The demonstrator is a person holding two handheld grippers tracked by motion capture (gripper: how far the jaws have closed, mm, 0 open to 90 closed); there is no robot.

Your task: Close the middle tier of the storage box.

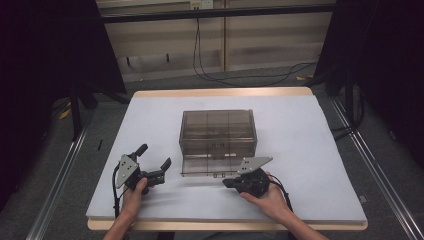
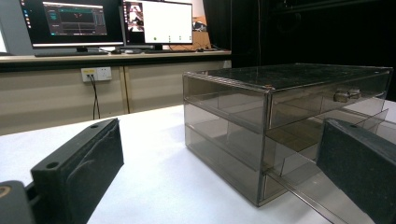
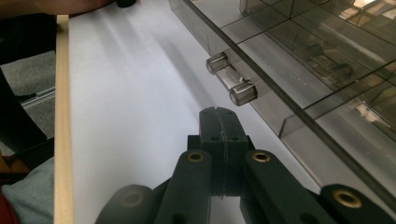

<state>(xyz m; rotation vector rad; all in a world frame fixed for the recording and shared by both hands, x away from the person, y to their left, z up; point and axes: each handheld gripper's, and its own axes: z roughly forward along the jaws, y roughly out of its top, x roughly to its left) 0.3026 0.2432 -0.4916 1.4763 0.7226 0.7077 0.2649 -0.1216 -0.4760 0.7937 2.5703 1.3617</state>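
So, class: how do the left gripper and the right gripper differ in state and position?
The left gripper has its jaws spread wide; the right gripper has its jaws pressed together, empty. The left one sits off to the drawer box's side; the right one sits just before the pulled-out lower drawer's handle. Both are hand-held.

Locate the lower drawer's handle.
In the right gripper view the handle sits on the pulled-out drawer front, just beyond the shut right gripper, not touching it.
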